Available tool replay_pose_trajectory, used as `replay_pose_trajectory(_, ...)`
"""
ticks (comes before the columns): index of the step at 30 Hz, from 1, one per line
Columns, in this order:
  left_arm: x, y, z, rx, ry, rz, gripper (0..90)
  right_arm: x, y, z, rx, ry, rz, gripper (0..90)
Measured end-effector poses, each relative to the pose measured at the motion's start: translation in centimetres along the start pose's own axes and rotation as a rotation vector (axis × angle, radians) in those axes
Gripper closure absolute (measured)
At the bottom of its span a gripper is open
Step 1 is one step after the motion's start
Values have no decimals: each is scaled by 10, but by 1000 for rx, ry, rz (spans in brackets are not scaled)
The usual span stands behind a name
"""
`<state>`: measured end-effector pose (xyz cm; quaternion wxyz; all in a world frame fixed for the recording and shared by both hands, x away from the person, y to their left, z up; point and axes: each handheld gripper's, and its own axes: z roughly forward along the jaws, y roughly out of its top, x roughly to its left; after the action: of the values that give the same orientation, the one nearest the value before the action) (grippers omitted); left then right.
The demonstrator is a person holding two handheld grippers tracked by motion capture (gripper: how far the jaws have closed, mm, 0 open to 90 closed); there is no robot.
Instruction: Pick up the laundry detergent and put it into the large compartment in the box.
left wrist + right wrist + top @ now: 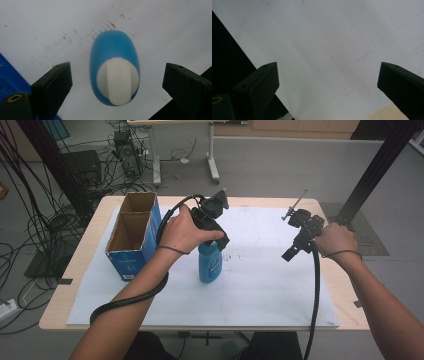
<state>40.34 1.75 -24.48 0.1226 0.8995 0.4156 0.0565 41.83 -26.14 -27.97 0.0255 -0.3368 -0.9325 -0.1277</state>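
- High view: the left gripper [220, 237] sits right above a blue bottle [209, 265] at centre frame, beside a blue box [131, 252].
- Left gripper view: jaws wide apart, holding nothing — the bottle's white cap [117, 80] lies between them.
- Right gripper [328, 82]: wide open and empty over the white paper [324, 37].

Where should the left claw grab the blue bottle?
Probably from straight above: the blue bottle stands upright, its white cap between the open jaws of the left claw. Close across the narrow sides of its oval body, just below the cap.
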Motion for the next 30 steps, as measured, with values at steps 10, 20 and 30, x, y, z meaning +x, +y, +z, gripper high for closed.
replay_pose_trajectory(10,5,-1,17,26,-10,-14,94,0,-1,0,0,4,2,36)
replay_pose_trajectory(20,5,0,24,34,-24,-17,93,-1,-2,0,-1,3,-8,36)
replay_pose_trajectory(30,5,-1,22,29,-29,-16,93,-1,-1,0,4,2,2,36)
